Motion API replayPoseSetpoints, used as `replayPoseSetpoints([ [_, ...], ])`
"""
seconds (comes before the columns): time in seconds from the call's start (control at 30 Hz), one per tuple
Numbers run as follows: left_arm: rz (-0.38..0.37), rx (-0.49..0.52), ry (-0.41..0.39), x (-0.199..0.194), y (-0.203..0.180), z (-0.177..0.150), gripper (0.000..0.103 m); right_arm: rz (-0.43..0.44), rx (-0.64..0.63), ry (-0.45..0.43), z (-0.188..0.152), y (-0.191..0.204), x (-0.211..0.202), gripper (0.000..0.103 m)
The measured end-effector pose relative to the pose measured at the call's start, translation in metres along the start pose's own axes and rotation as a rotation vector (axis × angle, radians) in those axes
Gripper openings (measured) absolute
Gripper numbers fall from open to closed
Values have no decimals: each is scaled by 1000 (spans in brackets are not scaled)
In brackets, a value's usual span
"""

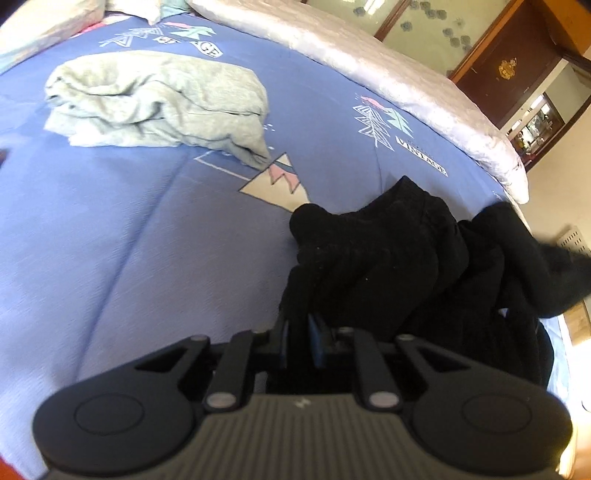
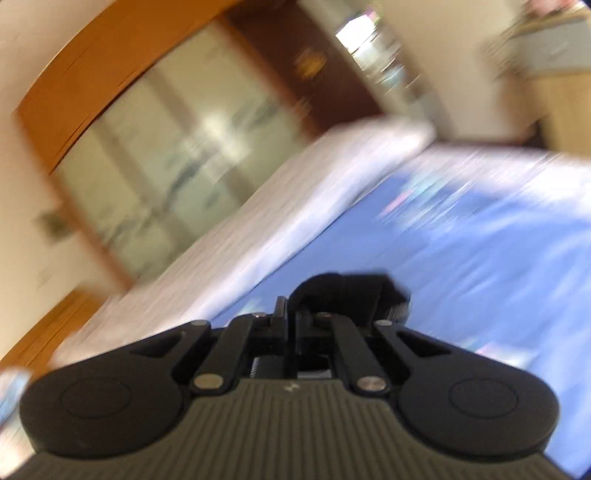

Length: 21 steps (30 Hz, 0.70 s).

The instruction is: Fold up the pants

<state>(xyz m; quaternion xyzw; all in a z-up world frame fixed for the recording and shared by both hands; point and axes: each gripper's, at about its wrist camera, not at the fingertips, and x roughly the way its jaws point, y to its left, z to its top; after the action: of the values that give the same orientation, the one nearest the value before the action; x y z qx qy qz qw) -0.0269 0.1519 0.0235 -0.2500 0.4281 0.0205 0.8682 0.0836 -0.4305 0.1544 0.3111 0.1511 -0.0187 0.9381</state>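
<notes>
Black pants [image 1: 399,258] lie bunched on the blue bedspread [image 1: 129,240] in the left wrist view, spreading to the right edge of the bed. My left gripper [image 1: 299,332] is shut on an edge of the pants, with black cloth between its blue pads. In the right wrist view, which is heavily motion-blurred, my right gripper [image 2: 291,317] is shut on a fold of the black pants [image 2: 343,291] and holds it above the bedspread [image 2: 480,266].
A folded grey-green garment [image 1: 155,103] lies on the bed at the far left. A white quilt [image 1: 388,74] runs along the far edge. Pillows [image 1: 48,22] sit at the top left. A wooden wardrobe with glass doors [image 1: 424,29] stands beyond the bed.
</notes>
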Motion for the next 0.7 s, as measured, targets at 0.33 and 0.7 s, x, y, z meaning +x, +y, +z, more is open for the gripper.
replayPoseSetpoints([
  [0.33,158,120,-50,-30,-15,29,43,-354,53,65,-41,-121,-28,6],
  [0.7,130,574,1,132,-172,130,94,-331,66,75,-53,-114,-31,10],
])
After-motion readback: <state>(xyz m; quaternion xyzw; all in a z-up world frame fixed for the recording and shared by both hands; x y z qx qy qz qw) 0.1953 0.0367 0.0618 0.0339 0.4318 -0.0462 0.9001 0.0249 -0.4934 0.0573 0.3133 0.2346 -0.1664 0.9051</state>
